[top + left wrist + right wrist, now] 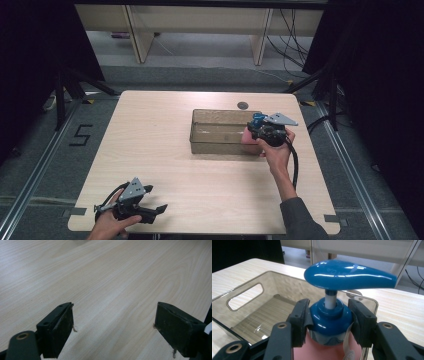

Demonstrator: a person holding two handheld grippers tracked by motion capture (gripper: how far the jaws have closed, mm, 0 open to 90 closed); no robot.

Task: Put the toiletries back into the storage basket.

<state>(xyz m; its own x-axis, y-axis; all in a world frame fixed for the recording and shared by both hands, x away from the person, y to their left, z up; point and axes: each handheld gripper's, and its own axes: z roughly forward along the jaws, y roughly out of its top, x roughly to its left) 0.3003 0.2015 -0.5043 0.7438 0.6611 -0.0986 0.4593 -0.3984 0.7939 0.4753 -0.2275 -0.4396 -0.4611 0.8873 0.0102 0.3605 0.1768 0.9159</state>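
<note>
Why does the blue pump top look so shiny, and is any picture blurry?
Right gripper view: white glare streaks on the glossy blue plastic pump head, background soft. Left gripper view: pale wooden table sharp nearby, blurring farther off. High view: evenly lit table, dark surroundings; the clear plastic bin looks dim.

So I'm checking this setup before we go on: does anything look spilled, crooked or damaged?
Nothing spilled or askew. The pump bottle sits gripped at its blue collar above the clear bin. Only oddity: frayed fibres hang from the left gripper pads, suggesting wear.

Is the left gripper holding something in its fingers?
No, the left gripper's fingers stand wide apart with only bare wooden table between them.
</note>
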